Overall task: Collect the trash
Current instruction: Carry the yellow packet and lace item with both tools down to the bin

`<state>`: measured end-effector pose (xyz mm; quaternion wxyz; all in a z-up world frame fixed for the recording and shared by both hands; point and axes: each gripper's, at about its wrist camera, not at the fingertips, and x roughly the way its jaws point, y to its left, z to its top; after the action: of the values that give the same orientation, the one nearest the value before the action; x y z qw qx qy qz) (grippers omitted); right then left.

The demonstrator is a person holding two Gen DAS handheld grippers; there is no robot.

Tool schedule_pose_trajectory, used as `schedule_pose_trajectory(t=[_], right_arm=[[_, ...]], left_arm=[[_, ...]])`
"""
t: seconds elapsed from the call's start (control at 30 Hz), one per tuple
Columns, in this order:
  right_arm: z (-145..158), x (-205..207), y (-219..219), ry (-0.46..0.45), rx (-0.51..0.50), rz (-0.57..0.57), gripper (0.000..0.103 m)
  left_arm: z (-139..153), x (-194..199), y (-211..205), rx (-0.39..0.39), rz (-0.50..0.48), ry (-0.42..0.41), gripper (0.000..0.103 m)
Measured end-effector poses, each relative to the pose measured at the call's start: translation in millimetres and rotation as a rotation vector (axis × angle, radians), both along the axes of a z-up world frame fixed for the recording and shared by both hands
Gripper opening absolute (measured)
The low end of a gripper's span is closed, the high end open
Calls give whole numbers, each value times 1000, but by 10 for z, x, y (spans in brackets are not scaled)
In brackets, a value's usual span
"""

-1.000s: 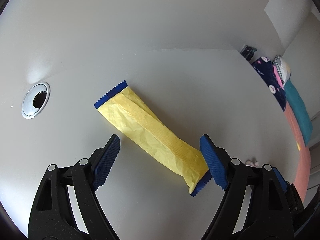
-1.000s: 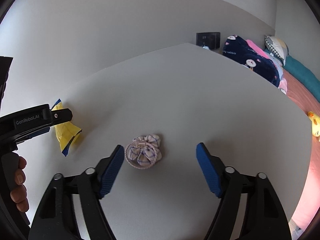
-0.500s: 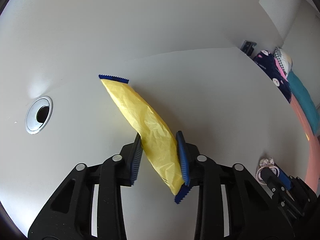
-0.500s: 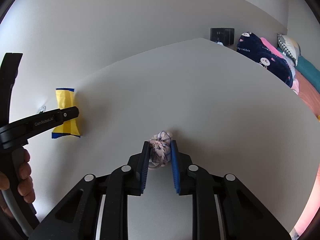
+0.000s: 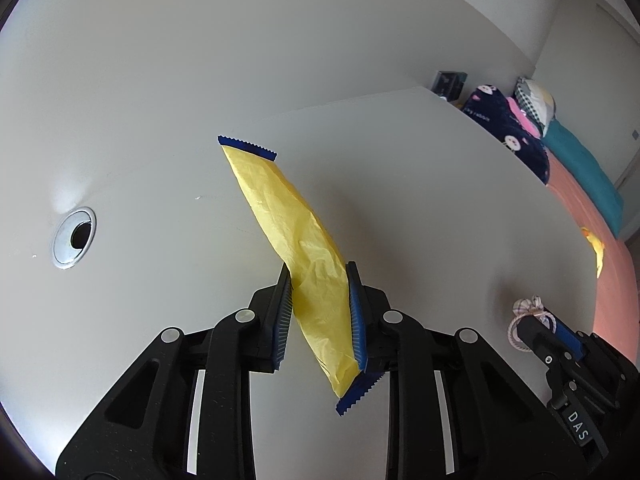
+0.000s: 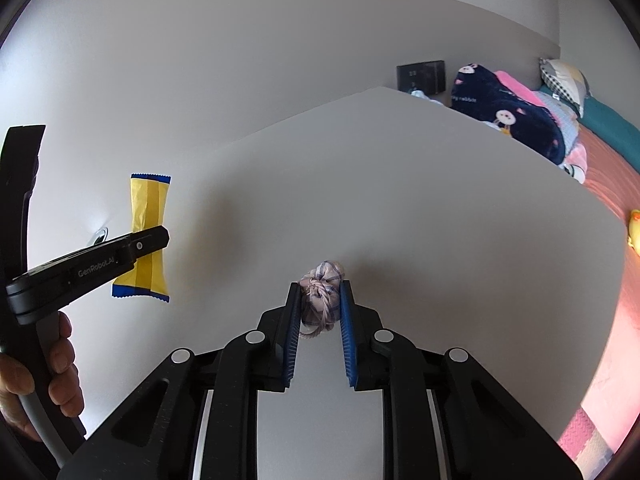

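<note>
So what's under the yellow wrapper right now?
Bare white table and the wrapper's faint shadow; the yellow wrapper hangs lifted, pinched in the left tool. The strip of table behind it is hidden.

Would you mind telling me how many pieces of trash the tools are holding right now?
2. The yellow wrapper is clamped in the left tool, lifted off the white table. The plaid scrunchie is clamped in the right tool. No other trash shows.

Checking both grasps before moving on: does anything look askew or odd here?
The yellow wrapper sits askew in the left gripper, pinched near its lower end, so most of it sticks out tilted. The right gripper holds a fabric scrunchie, which hardly looks like trash.
</note>
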<state>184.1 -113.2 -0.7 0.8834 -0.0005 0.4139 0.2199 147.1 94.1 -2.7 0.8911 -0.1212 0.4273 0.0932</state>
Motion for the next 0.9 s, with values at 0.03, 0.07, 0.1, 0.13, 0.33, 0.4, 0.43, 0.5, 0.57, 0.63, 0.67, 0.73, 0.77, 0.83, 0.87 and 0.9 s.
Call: schedule_pose_trajectory(t=[0.03, 0.07, 0.1, 0.13, 0.33, 0.4, 0.43, 0.5, 0.57, 0.63, 0.67, 0.73, 0.77, 0.83, 0.87, 0.9], right_arm=[[11, -19, -27, -2, 2, -4, 20], [27, -50, -58, -5, 4, -8, 20], [45, -81, -87, -8, 6, -13, 20], [66, -118, -116, -12, 8, -17, 20], [184, -315, -275, -34, 15, -42, 20], [235, -393, -343, -44, 18, -54, 20], [259, -441, -379, -49, 19, -61, 20], [289, -506, -435, -55, 21, -71, 20], [322, -584, -501, -63, 21, -82, 20], [343, -657, -559, -68, 21, -92, 20], [354, -690, -591, -71, 22, -97, 20], [366, -740, -637, -76, 23, -105, 20], [375, -772, -668, -79, 23, -110, 20], [387, -832, -743, -83, 25, -124, 20], [388, -857, -770, -85, 27, -129, 20], [394, -894, -810, -87, 30, -136, 20]], left_arm=[[20, -32, -27, 3, -6, -3, 25], [44, -55, -64, 5, -12, -6, 25], [62, -83, -94, 7, -18, -8, 25], [85, -135, -124, 8, -26, -12, 25], [155, -249, -330, 11, -62, -23, 25], [179, -295, -406, 9, -77, -28, 25], [191, -325, -438, 9, -84, -30, 25], [213, -372, -510, 6, -99, -35, 25], [229, -420, -587, 8, -115, -39, 25], [241, -471, -660, 6, -131, -42, 24], [246, -489, -698, 6, -137, -44, 25], [258, -528, -773, 7, -152, -46, 25], [262, -542, -818, 8, -161, -47, 25], [264, -557, -921, 12, -184, -48, 24], [265, -561, -970, 15, -192, -48, 25], [266, -576, -1022, 18, -204, -49, 25]])
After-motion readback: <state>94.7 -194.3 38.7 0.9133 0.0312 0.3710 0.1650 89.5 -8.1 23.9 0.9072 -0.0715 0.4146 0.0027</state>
